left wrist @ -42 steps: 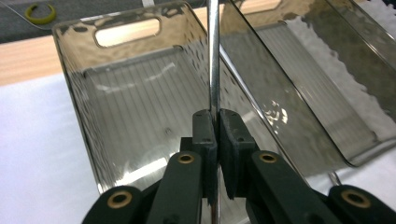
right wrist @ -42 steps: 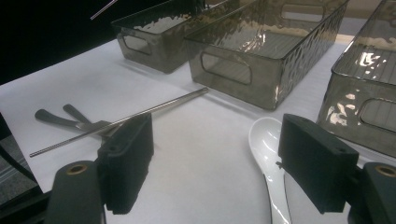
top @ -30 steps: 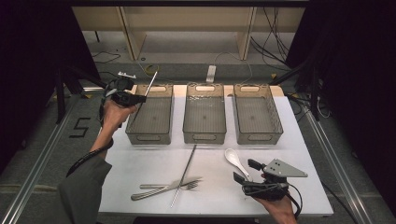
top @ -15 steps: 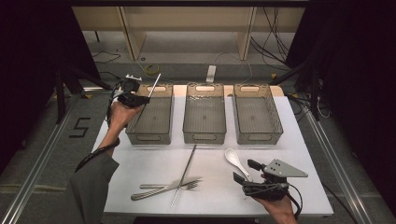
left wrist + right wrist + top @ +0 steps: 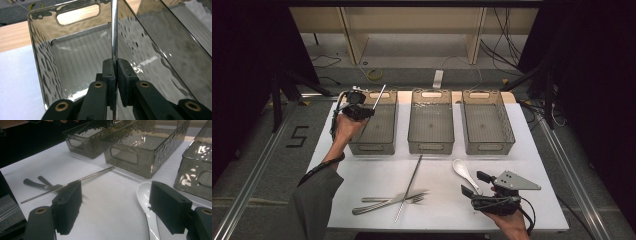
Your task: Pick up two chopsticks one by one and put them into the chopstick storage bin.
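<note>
My left gripper (image 5: pixel 362 111) (image 5: pixel 116 68) is over the near left corner of the left smoked-plastic bin (image 5: pixel 373 147) (image 5: pixel 37 57). A thin metal chopstick (image 5: pixel 379 96) (image 5: pixel 114 30) stands between its pads and slants up over the bin. The jaws have just been opening a little, and the stick still sits pinched between the pads. My right gripper (image 5: pixel 474 183) (image 5: pixel 116 202) rests open at the table's front right, with its jaws to either side of the handle of a white ceramic spoon (image 5: pixel 463 171) (image 5: pixel 146 195).
A middle bin (image 5: pixel 431 145) and a right bin (image 5: pixel 488 146) stand in a row with the left one. A second metal chopstick (image 5: pixel 410 185) (image 5: pixel 82 180) lies across a fork and a knife (image 5: pixel 384 202) (image 5: pixel 37 183) at the front centre of the white mat.
My left hand has sunk slightly toward the left bin with the chopstick. The right gripper has stayed in place.
</note>
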### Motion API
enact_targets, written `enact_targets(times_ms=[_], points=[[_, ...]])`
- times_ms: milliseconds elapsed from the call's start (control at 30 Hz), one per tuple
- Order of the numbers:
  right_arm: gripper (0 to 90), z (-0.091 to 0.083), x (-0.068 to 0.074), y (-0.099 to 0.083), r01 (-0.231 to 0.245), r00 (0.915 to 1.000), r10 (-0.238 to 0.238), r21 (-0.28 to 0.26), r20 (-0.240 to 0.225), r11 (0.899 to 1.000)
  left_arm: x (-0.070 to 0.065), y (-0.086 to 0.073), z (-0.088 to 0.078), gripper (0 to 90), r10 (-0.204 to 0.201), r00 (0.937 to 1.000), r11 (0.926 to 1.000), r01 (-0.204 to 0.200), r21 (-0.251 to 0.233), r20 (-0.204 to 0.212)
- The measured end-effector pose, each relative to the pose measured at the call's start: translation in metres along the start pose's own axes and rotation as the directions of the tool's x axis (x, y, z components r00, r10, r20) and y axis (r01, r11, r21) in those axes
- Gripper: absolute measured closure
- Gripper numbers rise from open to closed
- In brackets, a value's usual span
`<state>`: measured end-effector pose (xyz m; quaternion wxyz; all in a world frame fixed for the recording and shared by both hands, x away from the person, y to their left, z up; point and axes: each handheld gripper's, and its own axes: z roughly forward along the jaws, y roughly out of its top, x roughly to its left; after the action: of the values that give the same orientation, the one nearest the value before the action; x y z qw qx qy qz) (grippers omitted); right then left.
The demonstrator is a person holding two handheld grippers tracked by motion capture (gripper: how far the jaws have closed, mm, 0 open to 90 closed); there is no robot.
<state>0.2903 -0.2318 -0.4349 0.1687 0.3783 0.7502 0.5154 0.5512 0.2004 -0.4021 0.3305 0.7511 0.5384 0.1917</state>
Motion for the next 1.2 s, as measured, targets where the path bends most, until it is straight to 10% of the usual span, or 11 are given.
enact_targets(times_ms=[167, 533, 1200], points=[[27.3, -0.001, 0.000, 0.000, 0.001, 1.0000, -0.001, -0.002, 0.001, 1.000, -0.009, -0.001, -0.017, 70.7, -0.052, 0.9974, 0.9986, 0.053, -0.009, 0.050], [27.3, -0.002, 0.001, 0.001, 0.004, 1.0000, -0.004, -0.007, 0.003, 1.000, -0.058, -0.041, -0.060, 39.5, -0.016, 0.9765, 0.9958, -0.004, 0.091, 0.215], [27.3, -0.002, 0.003, 0.002, 0.021, 0.9998, -0.021, 0.000, 0.002, 1.000, -0.106, -0.078, -0.054, 26.3, 0.057, 0.9566, 0.9688, -0.122, 0.216, 0.286]])
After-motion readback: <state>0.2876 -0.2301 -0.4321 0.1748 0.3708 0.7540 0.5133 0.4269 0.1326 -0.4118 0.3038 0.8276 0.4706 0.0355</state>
